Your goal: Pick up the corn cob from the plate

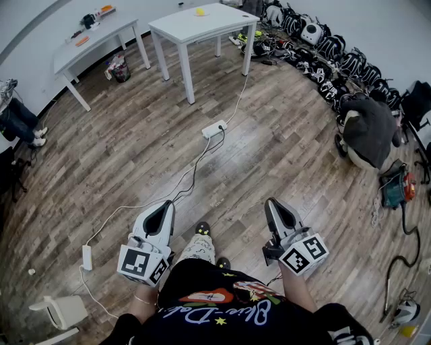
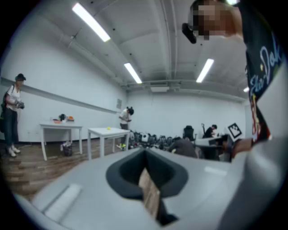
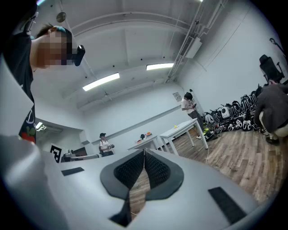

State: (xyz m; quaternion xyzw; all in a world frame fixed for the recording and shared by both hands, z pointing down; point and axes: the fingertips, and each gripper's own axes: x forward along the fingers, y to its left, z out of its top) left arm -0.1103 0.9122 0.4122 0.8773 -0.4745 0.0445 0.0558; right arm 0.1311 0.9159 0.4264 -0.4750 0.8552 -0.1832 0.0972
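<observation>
A small yellow thing [image 1: 200, 11] lies on the far white table [image 1: 195, 27]; it is too small to tell whether it is the corn cob, and I make out no plate. The same yellow thing [image 2: 108, 128] shows in the left gripper view, and in the right gripper view [image 3: 175, 126]. My left gripper [image 1: 165, 205] is held low in front of my body, far from that table, its jaws [image 2: 145, 152] shut on nothing. My right gripper [image 1: 271, 201] is beside it, level, and its jaws [image 3: 144, 152] are also shut and empty.
A second white table [image 1: 94, 40] stands at the back left. A power strip [image 1: 214, 129] with cables lies on the wooden floor ahead. Bags and helmets [image 1: 323, 47] line the right wall. A person [image 1: 367, 128] bends over at right, another [image 1: 17, 118] stands at left. A white stool [image 1: 60, 311] is near my left.
</observation>
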